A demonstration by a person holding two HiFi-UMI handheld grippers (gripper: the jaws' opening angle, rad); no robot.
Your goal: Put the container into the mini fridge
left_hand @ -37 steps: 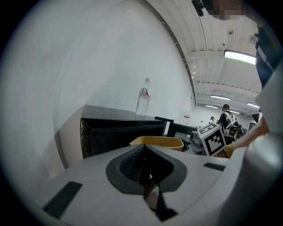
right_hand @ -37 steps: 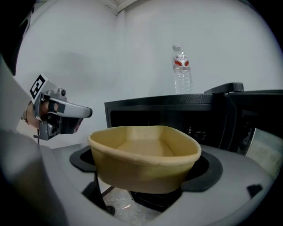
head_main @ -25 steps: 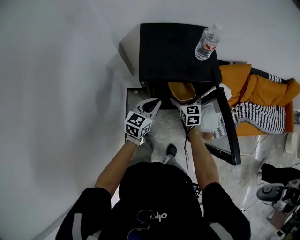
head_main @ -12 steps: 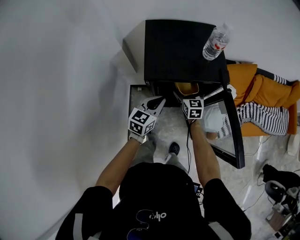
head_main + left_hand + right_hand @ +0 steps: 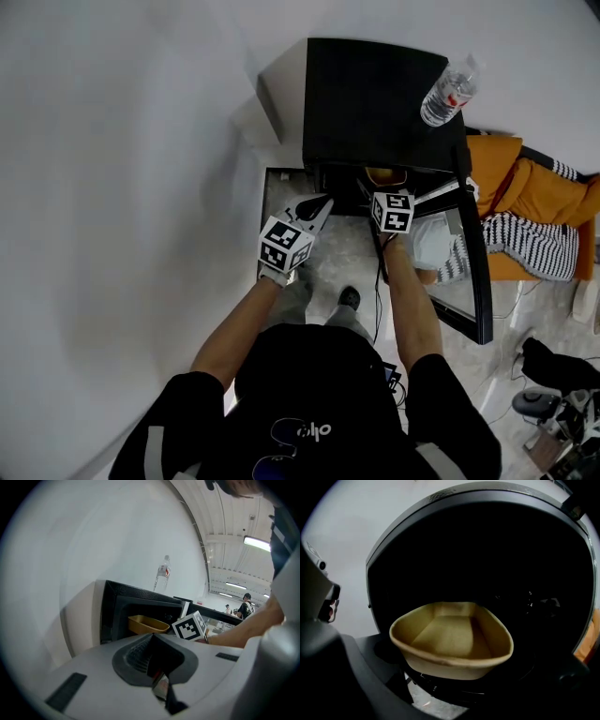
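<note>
Head view: a black mini fridge (image 5: 375,103) on a pale marbled floor (image 5: 328,267), backed against a plain white wall (image 5: 122,187), its door (image 5: 473,272) swung out to the right. On its top, a water bottle (image 5: 450,91). Past the door, an orange cushion (image 5: 525,183) and a striped cloth (image 5: 525,246). Left gripper (image 5: 317,206) just outside the opening, to its left. Right gripper (image 5: 384,190) at the mouth of the mini fridge, with only a yellow sliver of the container (image 5: 386,175) showing under the top edge.

Left gripper view: jaws of the left gripper (image 5: 152,641) pressed together, nothing between them. Ahead, the mini fridge (image 5: 117,609), the container (image 5: 147,624) poking out of its opening, and the marker cube (image 5: 190,626) of the right gripper just beside it. Bottle (image 5: 162,571) upright on top. Far right, a long hall with ceiling lights (image 5: 257,542) and a person (image 5: 244,605) in the distance.

Right gripper view: container (image 5: 450,641) empty, clamped at its near end by the right gripper (image 5: 450,679), held level and partway into the dark inside of the mini fridge (image 5: 487,550). Below, a strip of floor (image 5: 426,700). To the left, white wall (image 5: 342,550).
</note>
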